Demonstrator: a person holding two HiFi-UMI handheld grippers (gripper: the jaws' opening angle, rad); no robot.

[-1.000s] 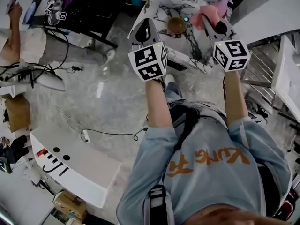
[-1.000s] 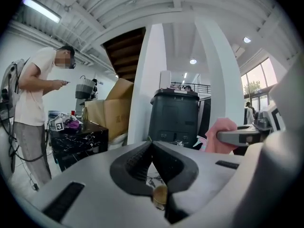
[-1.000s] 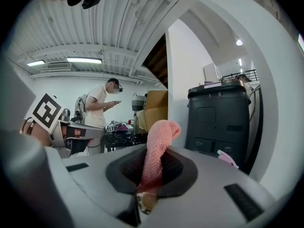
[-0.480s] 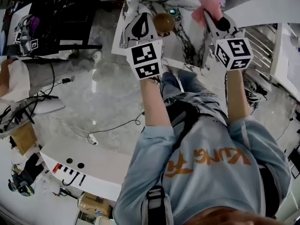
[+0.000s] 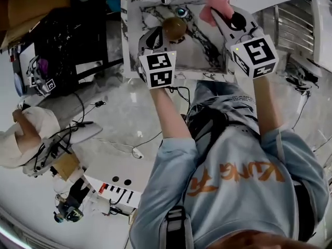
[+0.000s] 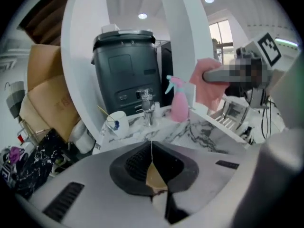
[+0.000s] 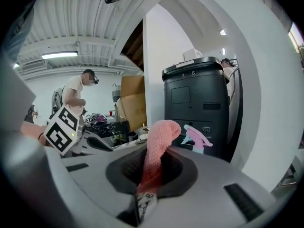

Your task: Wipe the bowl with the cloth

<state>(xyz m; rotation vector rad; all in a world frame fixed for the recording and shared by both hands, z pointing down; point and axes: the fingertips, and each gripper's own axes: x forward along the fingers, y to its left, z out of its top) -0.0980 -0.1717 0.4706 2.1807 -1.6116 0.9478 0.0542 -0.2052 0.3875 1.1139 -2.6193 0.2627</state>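
Where left gripper (image 6: 152, 151) bites, bowl (image 6: 155, 177) mostly hidden

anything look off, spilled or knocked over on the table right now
Nothing stands out. The brown bowl sits on the marble table with no spill visible around it. The pink cloth is clamped in the right claw, and the left claw is shut, close beside the bowl.

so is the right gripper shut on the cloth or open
Shut on it: the right gripper pinches the pink cloth, which sticks up from its jaws.
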